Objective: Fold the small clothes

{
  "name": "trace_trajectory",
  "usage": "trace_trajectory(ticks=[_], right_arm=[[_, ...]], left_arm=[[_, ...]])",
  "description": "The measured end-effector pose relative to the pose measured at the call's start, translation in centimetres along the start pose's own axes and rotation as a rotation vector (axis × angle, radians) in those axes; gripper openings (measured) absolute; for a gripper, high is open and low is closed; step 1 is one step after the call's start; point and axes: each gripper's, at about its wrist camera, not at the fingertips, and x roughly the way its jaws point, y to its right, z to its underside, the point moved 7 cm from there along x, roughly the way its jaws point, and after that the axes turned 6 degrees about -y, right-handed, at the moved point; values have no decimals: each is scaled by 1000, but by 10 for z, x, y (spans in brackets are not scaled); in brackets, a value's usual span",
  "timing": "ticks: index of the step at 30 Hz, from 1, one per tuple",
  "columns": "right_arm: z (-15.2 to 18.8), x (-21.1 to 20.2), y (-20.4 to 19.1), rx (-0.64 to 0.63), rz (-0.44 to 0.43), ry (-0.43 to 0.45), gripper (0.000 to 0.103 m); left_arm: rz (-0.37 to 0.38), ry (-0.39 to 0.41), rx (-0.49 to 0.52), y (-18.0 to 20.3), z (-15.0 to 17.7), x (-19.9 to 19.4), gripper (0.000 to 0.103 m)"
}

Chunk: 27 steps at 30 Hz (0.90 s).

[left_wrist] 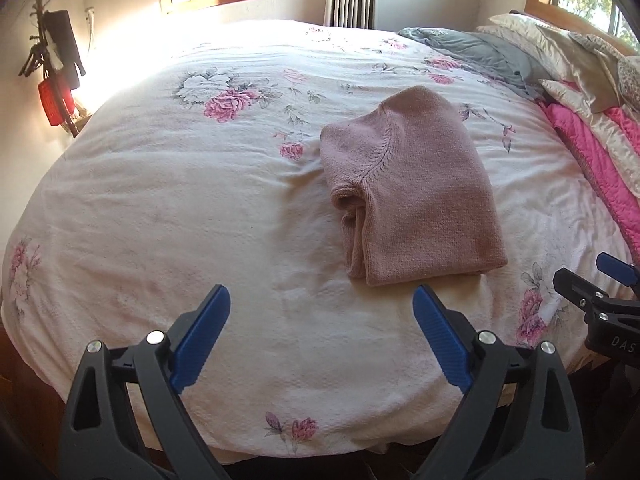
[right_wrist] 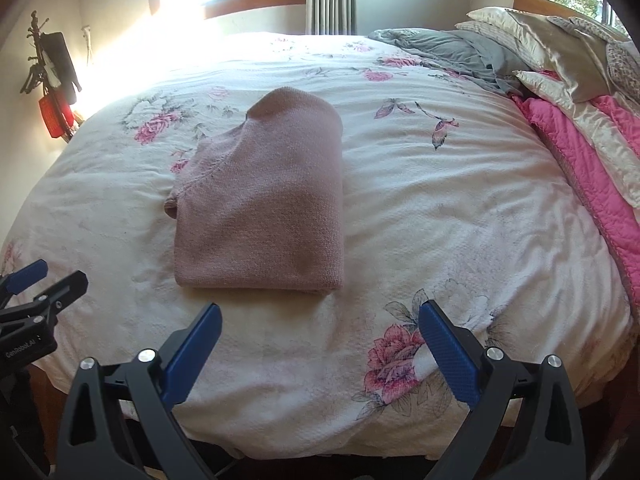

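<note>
Pink knit sweater (right_wrist: 262, 204) folded, just beyond spread right tool (right_wrist: 320, 322)

Items hanging on the far wall (left_wrist: 54, 70) are too small to identify; glare whitens the bedspread (right_wrist: 192, 52) beneath the window.

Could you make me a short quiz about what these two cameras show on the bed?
1. True or false: the pink sweater lies folded on the floral bedspread.
2. Multiple choice: the left tool and right tool are A) both open, holding nothing; B) both shut on the sweater; C) one open, one shut.
3. Which pile lies nearer the pillows: the grey blanket or the sweater?

Key: 1 true. 2 A. 3 the grey blanket.
</note>
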Motion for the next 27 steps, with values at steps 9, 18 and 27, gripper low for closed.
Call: trace_trajectory(ticks=[9,18,27], right_arm=[[2,-1,0,12,4,0,99],[1,-2,3,21,75,0,99],[-1,-1,5,23,104,4,99]], left_arm=[[-31,27,5,-3,1,-10,92],[-70,35,7,-8,3,-10,92],[-95,21,14,-10,8,-6,92]])
